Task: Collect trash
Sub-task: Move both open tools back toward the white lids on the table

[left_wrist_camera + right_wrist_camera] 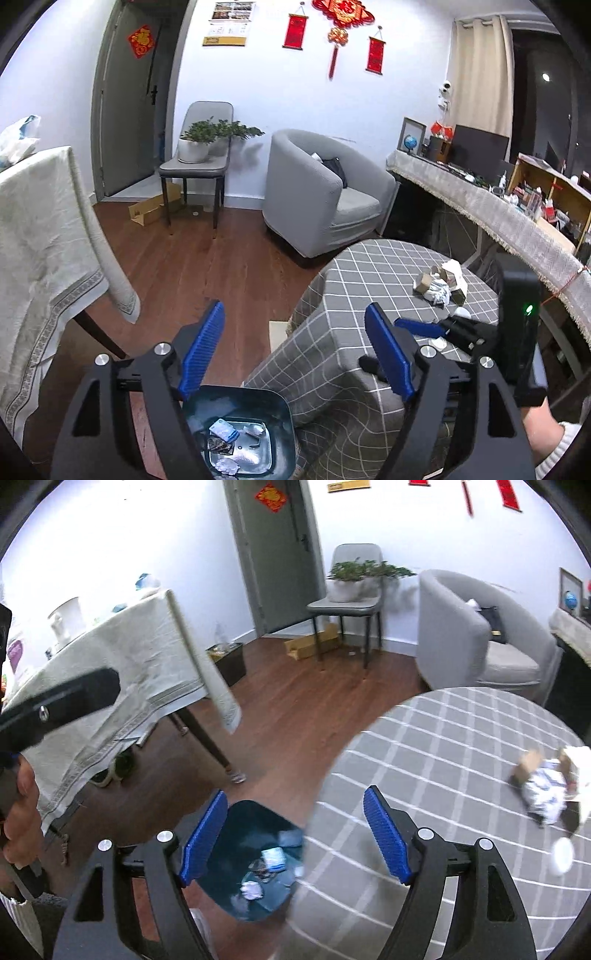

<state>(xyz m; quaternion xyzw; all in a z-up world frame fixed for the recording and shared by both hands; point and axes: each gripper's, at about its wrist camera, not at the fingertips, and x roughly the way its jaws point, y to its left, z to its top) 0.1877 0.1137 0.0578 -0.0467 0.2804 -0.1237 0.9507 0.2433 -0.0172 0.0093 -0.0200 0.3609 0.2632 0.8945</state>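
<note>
trash pile (441, 284): crumpled paper, foil and bits of brown card, heaped on the far right part of the round table; blurred in the right wrist view (550, 786)
white disc (561, 854): flat on the cloth, near the pile on its near side, apart from it
bin (240, 432): dark blue, open top, on the floor just beside the table's edge; scraps of white paper and a blue-and-white wrapper at the bottom
table (376, 266): round, under a grey checked cloth
left gripper (295, 350): jaws wide, nothing between the blue pads; above the bin and the table's edge
right gripper (295, 834): jaws wide, empty; over the gap between bin and table, also seen in the left wrist view low over the cloth, near the pile (424, 328)
hand (543, 428): bare, white cuff, at the right gripper's handle
floor (207, 258): brown wood
armchair (325, 192): grey, beyond the table
chair (199, 162): grey, by the wall, potted plant on the seat
big table (40, 229): pale cloth, left of the bin
</note>
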